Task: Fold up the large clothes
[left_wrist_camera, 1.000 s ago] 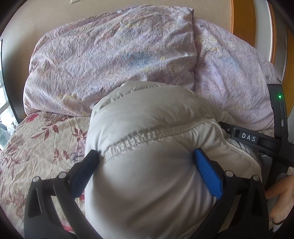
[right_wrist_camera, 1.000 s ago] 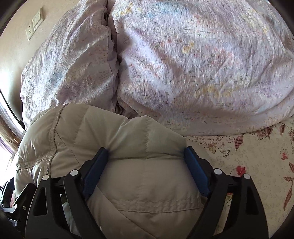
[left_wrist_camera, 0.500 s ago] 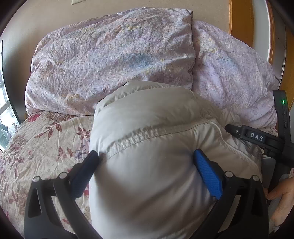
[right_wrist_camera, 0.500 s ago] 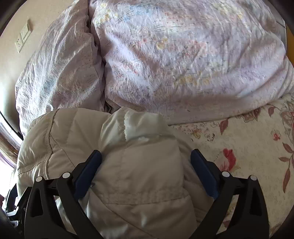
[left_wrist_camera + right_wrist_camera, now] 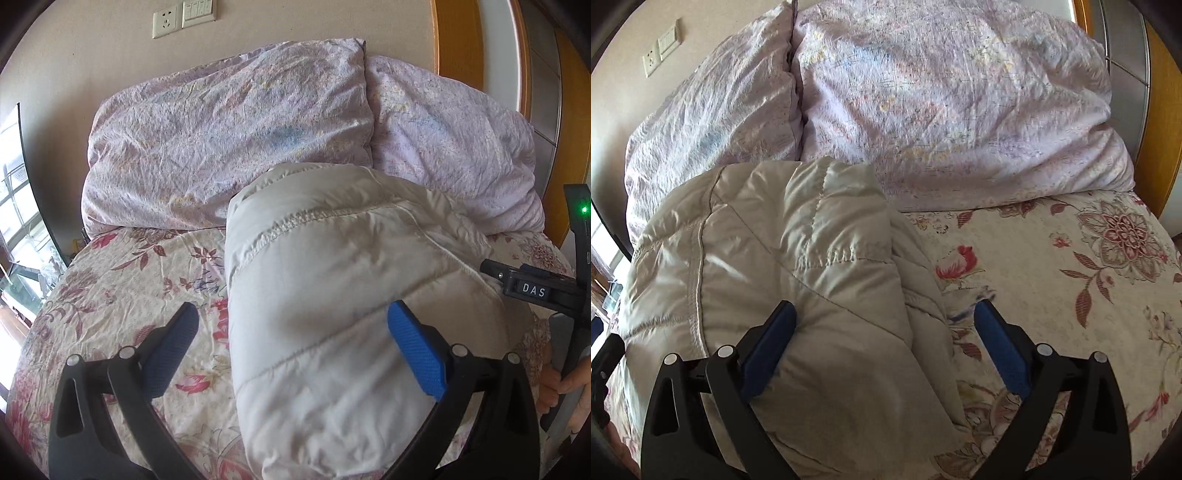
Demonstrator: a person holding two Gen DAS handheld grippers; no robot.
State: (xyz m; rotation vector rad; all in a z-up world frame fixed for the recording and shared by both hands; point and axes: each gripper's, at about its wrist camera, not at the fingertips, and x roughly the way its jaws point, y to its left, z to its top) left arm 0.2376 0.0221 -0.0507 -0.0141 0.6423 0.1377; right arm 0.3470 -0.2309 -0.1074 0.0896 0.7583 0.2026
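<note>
A pale grey quilted down jacket (image 5: 332,295) lies folded in a thick bundle on the floral bedsheet (image 5: 129,280). It also shows in the right wrist view (image 5: 783,258). My left gripper (image 5: 291,343) is open; its left finger is off the jacket over the sheet, its right finger sits against the jacket's right part. My right gripper (image 5: 886,347) is open above the jacket's right edge, its right finger over the sheet (image 5: 1052,288). The right gripper's body (image 5: 532,288) shows at the left wrist view's right edge.
Two lilac pillows (image 5: 229,147) (image 5: 953,110) lie against the wall behind the jacket. A wooden bed frame (image 5: 454,40) stands at the right. A window (image 5: 14,206) is at the left. Wall sockets (image 5: 184,16) sit above the pillows.
Both grippers have pulled back and up from the jacket, with their jaws open wide. The jacket bundle stays on the bed, and more bedsheet shows beside it.
</note>
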